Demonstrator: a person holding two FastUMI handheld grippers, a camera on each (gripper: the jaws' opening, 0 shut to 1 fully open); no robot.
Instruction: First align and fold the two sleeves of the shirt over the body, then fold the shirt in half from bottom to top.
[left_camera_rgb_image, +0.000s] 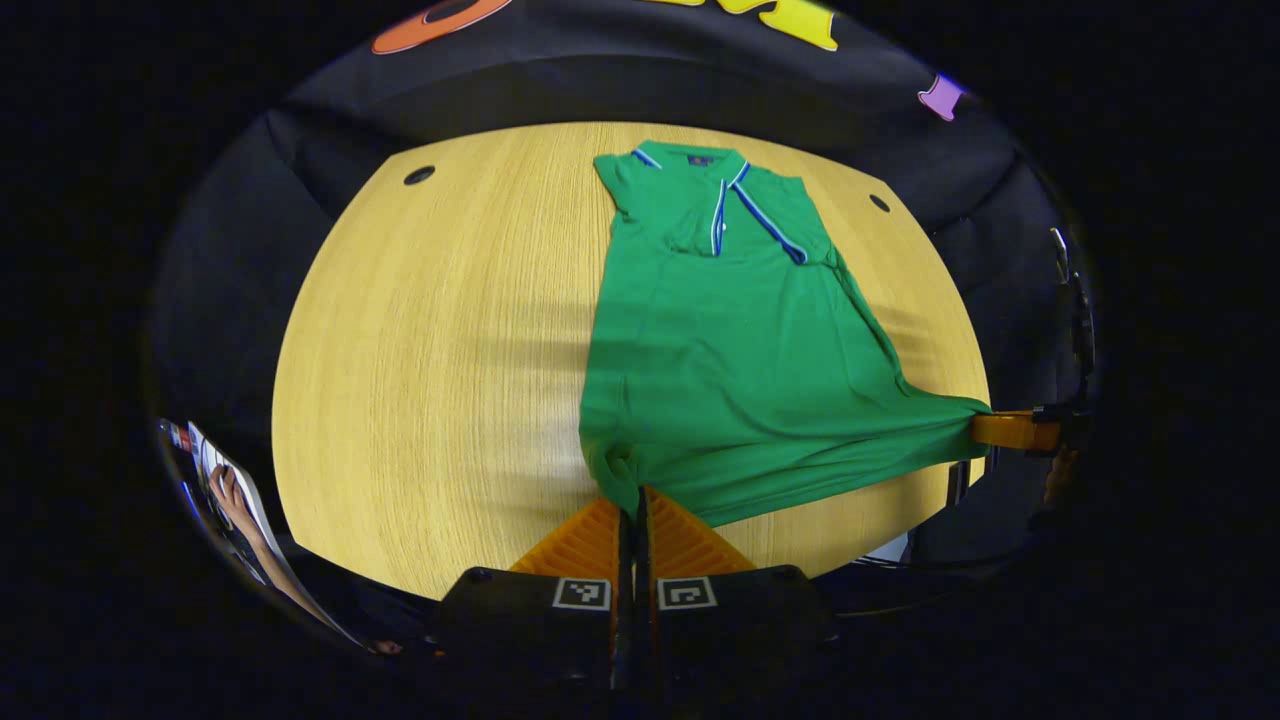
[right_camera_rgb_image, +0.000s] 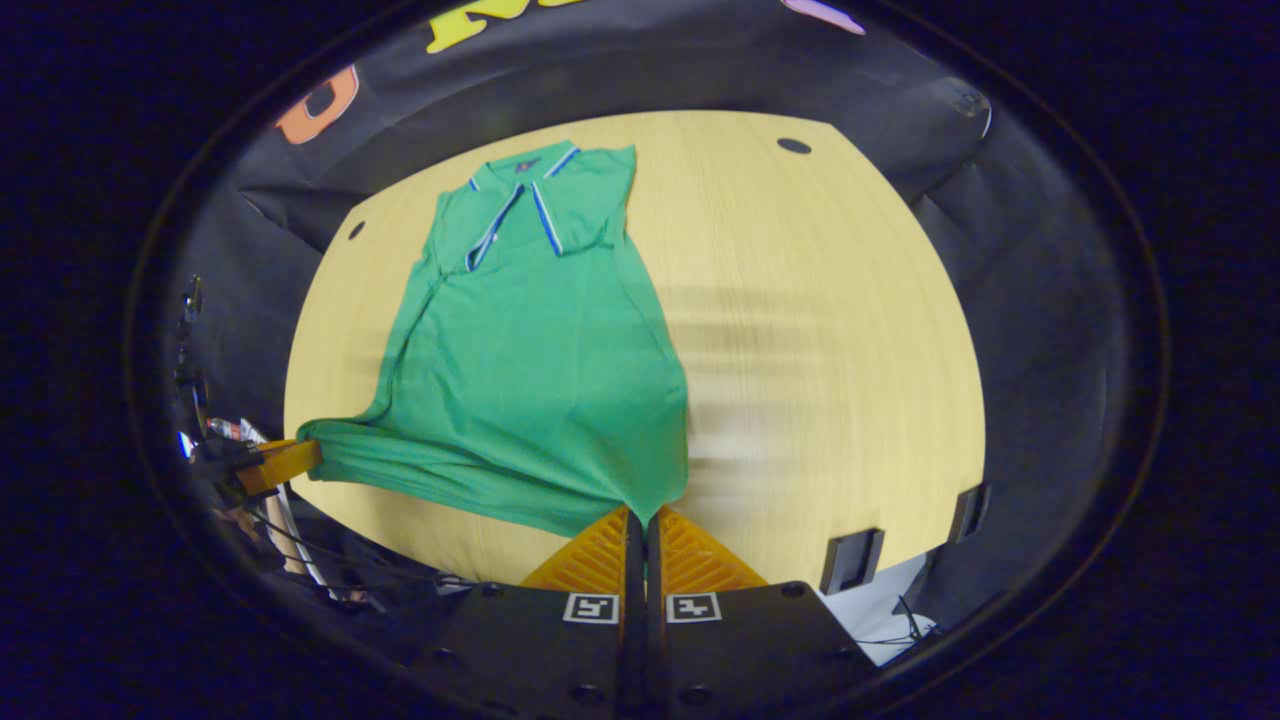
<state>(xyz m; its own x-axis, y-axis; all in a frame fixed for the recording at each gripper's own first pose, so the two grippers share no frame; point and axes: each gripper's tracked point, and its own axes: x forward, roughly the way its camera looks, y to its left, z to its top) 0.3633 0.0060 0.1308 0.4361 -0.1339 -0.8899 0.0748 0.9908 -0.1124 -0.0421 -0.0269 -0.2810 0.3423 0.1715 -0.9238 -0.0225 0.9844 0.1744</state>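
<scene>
Both tongs (left_camera_rgb_image: 632, 497) (right_camera_rgb_image: 640, 515) pinching shirt (left_camera_rgb_image: 720, 360) hem

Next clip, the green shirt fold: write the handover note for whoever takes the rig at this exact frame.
Left gripper: jaws shut on one bottom corner of the green shirt.
Right gripper: jaws shut on the other bottom corner.
Shirt lies lengthwise on the wooden table, collar at the far end, hem stretched between the two grippers.
Done: both sleeves appear folded over the body.
Left: carry the hem up to the collar, lay it flat, release.
</scene>
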